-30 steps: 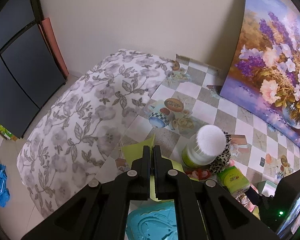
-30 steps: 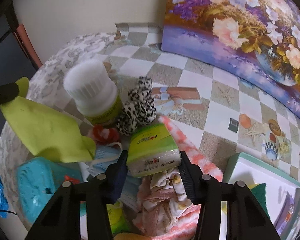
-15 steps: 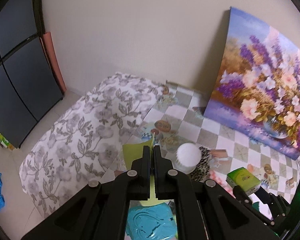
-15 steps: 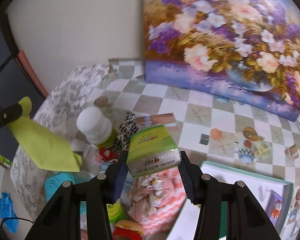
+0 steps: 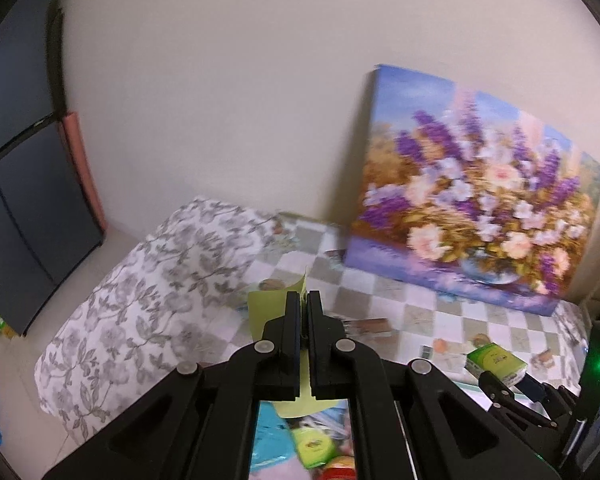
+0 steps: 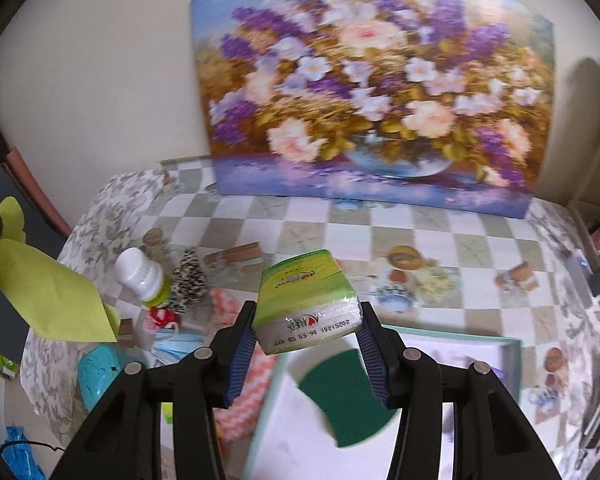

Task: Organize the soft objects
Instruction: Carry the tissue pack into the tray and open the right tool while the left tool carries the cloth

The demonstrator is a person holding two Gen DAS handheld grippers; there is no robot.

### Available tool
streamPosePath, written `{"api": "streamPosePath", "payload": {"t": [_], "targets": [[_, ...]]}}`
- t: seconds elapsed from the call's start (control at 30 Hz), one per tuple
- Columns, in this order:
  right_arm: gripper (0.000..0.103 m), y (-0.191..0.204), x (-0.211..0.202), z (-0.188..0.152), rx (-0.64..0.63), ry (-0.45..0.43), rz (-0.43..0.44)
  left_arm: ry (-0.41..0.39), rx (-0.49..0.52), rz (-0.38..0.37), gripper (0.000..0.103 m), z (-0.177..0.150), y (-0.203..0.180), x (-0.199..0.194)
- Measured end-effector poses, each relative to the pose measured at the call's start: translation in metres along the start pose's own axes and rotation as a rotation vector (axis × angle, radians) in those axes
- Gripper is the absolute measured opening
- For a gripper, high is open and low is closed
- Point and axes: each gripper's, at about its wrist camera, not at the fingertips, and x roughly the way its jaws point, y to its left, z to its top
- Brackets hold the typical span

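Note:
My right gripper is shut on a green and white tissue pack, held above the table near the edge of a white box with a teal rim. A dark green scouring pad lies in that box. My left gripper is shut on a yellow-green cloth, raised high; the cloth also shows in the right wrist view. The tissue pack also shows in the left wrist view.
On the chequered tablecloth lie a white-capped bottle, a leopard-print scrunchie, a pink-and-white cloth and a teal object. A flower painting leans on the back wall. A dark cabinet stands left.
Both grippers have risen well above the table with their loads. The right gripper has carried the tissue pack rightward over the white box's edge.

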Motion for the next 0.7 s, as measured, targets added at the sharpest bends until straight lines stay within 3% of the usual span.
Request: {"api": "streamPosePath", "payload": {"t": [0.27, 0.37, 0.7], "targets": [[0.052, -0.061, -0.036, -0.007, 0.090, -0.015, -0.085, -0.007, 0.107, -0.124, 0.003, -0.014, -0.061, -0.026], [0.052, -0.084, -0.049, -0.012, 0.131, -0.026, -0.102, 0.015, 0.148, -0.220, 0.003, -0.023, -0.086, -0.035], [0.052, -0.137, -0.078, -0.044, 0.240, -0.021, -0.177, 0.099, 0.296, -0.358, 0.003, -0.071, -0.154, -0.053]]}}
